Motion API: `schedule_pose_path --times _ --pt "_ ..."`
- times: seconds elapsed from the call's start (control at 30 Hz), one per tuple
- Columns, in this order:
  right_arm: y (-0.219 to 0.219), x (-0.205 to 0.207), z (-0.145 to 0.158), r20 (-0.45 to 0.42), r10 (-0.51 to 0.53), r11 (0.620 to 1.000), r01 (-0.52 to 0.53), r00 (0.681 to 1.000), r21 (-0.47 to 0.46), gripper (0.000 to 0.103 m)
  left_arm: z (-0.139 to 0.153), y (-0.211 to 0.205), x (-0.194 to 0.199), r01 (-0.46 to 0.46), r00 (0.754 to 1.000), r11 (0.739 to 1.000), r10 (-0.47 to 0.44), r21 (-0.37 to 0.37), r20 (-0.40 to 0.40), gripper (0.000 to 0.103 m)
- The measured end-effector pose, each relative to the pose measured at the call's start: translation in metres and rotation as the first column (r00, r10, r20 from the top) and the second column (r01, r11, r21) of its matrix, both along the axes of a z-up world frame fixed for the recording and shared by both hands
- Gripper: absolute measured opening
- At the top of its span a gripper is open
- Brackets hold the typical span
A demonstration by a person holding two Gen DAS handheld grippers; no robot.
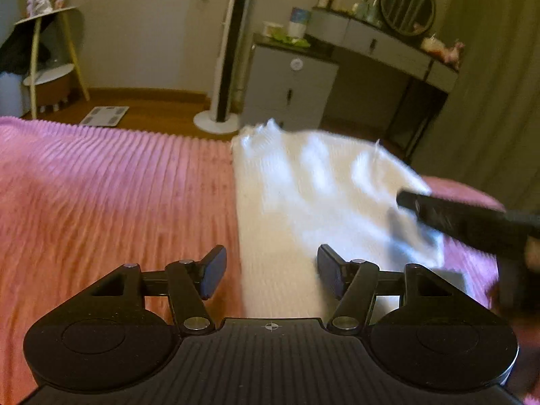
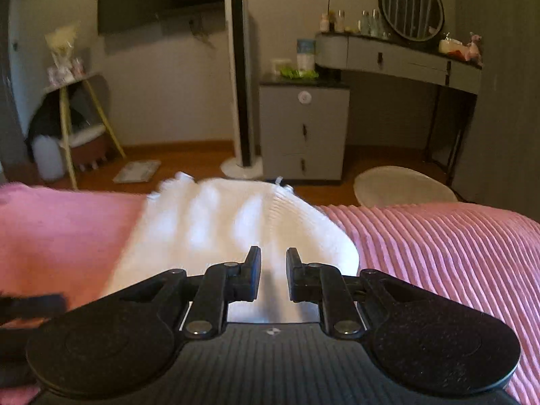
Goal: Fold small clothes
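A white knitted garment lies on the pink ribbed bedspread. My left gripper is open over the garment's near left edge, with nothing between its fingers. My right gripper is partly open with a narrow gap, over the near end of the garment, holding nothing. The right gripper also shows in the left wrist view as a dark bar over the garment's right side. Both views are blurred by motion.
Beyond the bed's far edge are a wooden floor, a white tower fan, a grey drawer cabinet, a dressing table with a round mirror, a stool and a floor scale.
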State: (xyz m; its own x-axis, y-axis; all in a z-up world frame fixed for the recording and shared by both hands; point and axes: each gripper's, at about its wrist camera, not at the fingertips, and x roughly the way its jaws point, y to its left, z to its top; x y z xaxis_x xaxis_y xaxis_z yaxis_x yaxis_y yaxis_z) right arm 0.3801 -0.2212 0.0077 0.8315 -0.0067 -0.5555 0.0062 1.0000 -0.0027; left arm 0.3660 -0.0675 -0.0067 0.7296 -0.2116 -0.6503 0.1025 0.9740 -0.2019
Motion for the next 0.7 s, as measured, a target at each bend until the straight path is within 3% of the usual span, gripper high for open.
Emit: schedule_pose_path --times 0.07,0.13,0.17,0.27,0.33,0.4,0.47,0.57,0.7 --pt "0.002 0.019 -0.019 -0.049 -0.042 0.994 0.037 0.998 -0.108 0.014 -0.015 -0.006 -0.006 0.011 1.0 0.999 -0.011 0.03 0.011 0.068" --pt "-0.008 0.033 -0.048 -0.103 -0.059 0.991 0.046 0.993 -0.124 0.014 -0.027 -0.01 -0.012 0.041 0.999 0.997 -0.043 0.07 0.033 0.073" --pt "-0.015 0.032 -0.057 -0.089 -0.063 0.991 0.052 0.994 -0.12 0.014 -0.031 -0.013 -0.015 0.056 0.997 0.994 -0.06 0.089 0.045 0.074" --pt "-0.024 0.03 -0.065 -0.076 -0.046 0.994 0.038 0.996 -0.101 0.014 -0.037 -0.023 -0.017 0.072 0.994 0.987 -0.083 0.142 0.076 0.079" --pt "-0.018 0.029 -0.059 -0.083 -0.046 0.991 0.035 0.995 -0.129 0.014 -0.039 -0.02 -0.017 0.06 0.994 0.989 -0.071 0.137 0.079 0.081" --pt "-0.016 0.014 -0.048 -0.057 -0.05 0.994 0.044 0.997 -0.099 0.014 -0.034 -0.009 -0.016 0.047 0.997 0.995 -0.052 0.092 0.061 0.081" --pt "-0.016 -0.018 -0.03 0.008 -0.044 0.999 0.044 0.999 -0.008 0.015 -0.027 -0.001 -0.019 0.038 0.998 0.997 -0.041 0.067 0.048 0.081" --pt "-0.012 -0.074 -0.024 0.055 -0.028 0.995 0.022 0.998 0.1 0.02 -0.019 0.003 -0.029 0.038 0.998 0.997 -0.04 0.071 0.037 0.081" --pt "-0.011 -0.109 -0.047 0.047 -0.048 0.996 0.044 0.998 0.077 0.021 -0.017 -0.006 -0.035 0.048 0.998 0.991 -0.053 0.127 0.04 0.081"
